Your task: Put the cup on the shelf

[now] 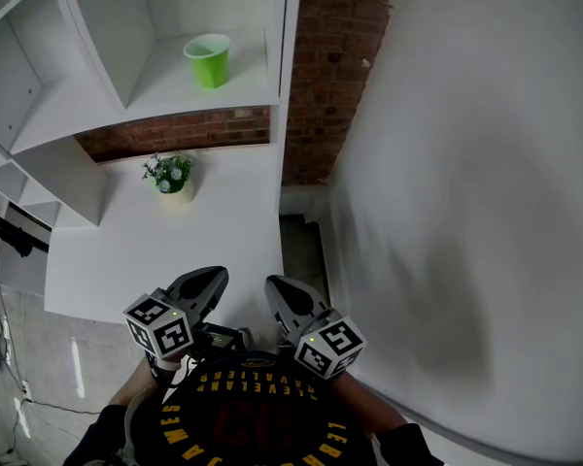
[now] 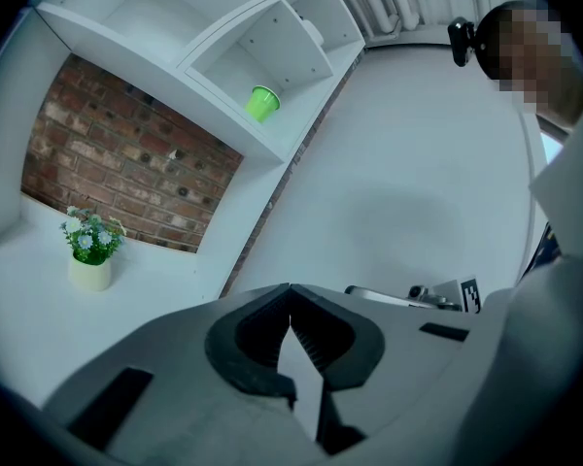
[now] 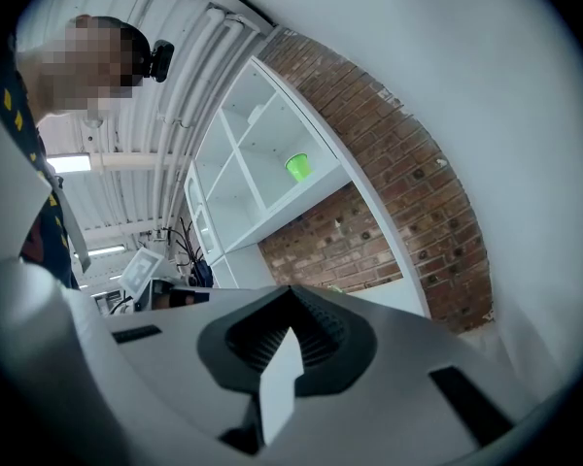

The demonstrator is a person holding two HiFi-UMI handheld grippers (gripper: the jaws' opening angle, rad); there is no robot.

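On shelf [image 1: 163, 83], green cup [image 1: 208, 60], upright, seemingly empty

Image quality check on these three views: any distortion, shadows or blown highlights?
Head view: evenly lit and sharp; the green cup is crisp, with a broad soft shadow on the white wall. Left gripper view: strong fisheye, dark corners, shelf edges bowed, cool bluish cast. Right gripper view: same fisheye and vignette; the ceiling lights are blown out.
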